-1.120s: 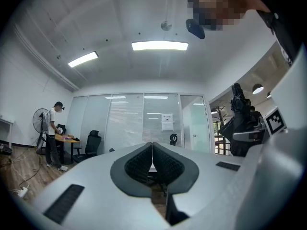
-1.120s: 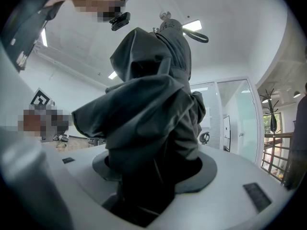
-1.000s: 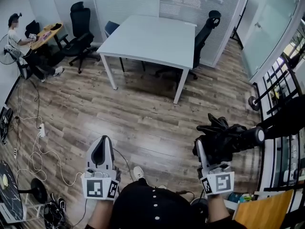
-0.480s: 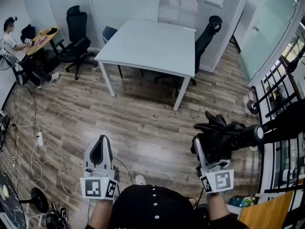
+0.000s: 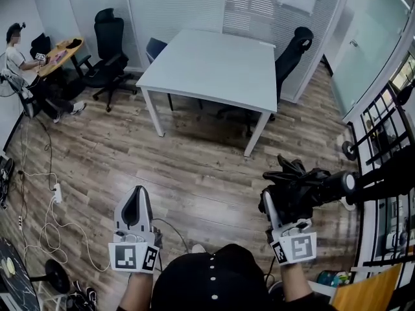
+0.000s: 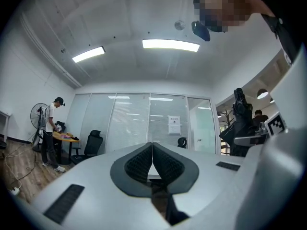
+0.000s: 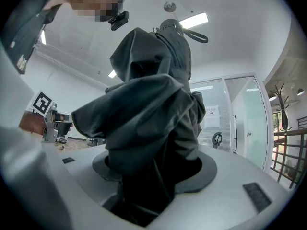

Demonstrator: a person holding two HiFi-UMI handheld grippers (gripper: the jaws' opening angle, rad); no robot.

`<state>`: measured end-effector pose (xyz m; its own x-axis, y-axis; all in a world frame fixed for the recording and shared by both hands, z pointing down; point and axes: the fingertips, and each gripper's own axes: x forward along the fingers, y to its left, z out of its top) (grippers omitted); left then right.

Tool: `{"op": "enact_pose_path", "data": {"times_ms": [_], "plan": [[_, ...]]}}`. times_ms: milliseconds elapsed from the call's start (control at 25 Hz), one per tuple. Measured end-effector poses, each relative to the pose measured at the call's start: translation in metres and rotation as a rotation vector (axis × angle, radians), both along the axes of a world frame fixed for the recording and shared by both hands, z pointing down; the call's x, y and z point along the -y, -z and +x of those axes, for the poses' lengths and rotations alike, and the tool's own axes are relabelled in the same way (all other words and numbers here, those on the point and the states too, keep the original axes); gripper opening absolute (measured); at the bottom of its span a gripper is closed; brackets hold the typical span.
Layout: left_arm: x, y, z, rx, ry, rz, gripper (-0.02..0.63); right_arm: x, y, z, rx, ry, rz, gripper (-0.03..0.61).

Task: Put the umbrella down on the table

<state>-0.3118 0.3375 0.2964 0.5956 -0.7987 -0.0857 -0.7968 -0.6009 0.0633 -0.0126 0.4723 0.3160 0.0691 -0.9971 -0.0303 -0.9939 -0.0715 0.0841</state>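
Observation:
A folded black umbrella [image 5: 311, 188] lies crosswise in my right gripper [image 5: 280, 199], which is shut on its bunched fabric; its handle end points right in the head view. In the right gripper view the umbrella [image 7: 153, 123] fills the space between the jaws and stands up with a wrist strap at the top. My left gripper [image 5: 135, 207] is shut and holds nothing; its pads [image 6: 165, 164] meet in the left gripper view. The white table [image 5: 214, 67] stands ahead across the wooden floor, its top bare.
Black office chairs [image 5: 107, 37] stand at the table's left, a blue one [image 5: 155, 47] behind it and another black chair [image 5: 295, 50] at its right. A person [image 5: 19, 57] sits at a small desk far left. Cables [image 5: 52, 206] lie on the floor. A black railing [image 5: 382, 148] runs along the right.
Both grippers have travelled forward with the person toward the white table, which now looks nearer in the head view. The umbrella stays gripped in the right gripper.

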Motion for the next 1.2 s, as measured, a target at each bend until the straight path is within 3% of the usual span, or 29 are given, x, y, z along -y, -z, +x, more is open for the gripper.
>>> {"op": "enact_pose_path", "data": {"times_ms": [320, 880, 1200], "plan": [[0.018, -0.028, 0.014, 0.029, 0.007, -0.061, 0.017, 0.023, -0.021, 0.012, 0.015, 0.02, -0.048, 0.279], [0.11, -0.007, 0.088, 0.039, 0.055, -0.038, 0.017, 0.135, -0.004, 0.087, 0.006, 0.07, -0.028, 0.279], [0.124, -0.018, 0.107, 0.038, 0.079, -0.023, 0.017, 0.152, -0.012, 0.113, -0.008, 0.078, -0.006, 0.279]]}}
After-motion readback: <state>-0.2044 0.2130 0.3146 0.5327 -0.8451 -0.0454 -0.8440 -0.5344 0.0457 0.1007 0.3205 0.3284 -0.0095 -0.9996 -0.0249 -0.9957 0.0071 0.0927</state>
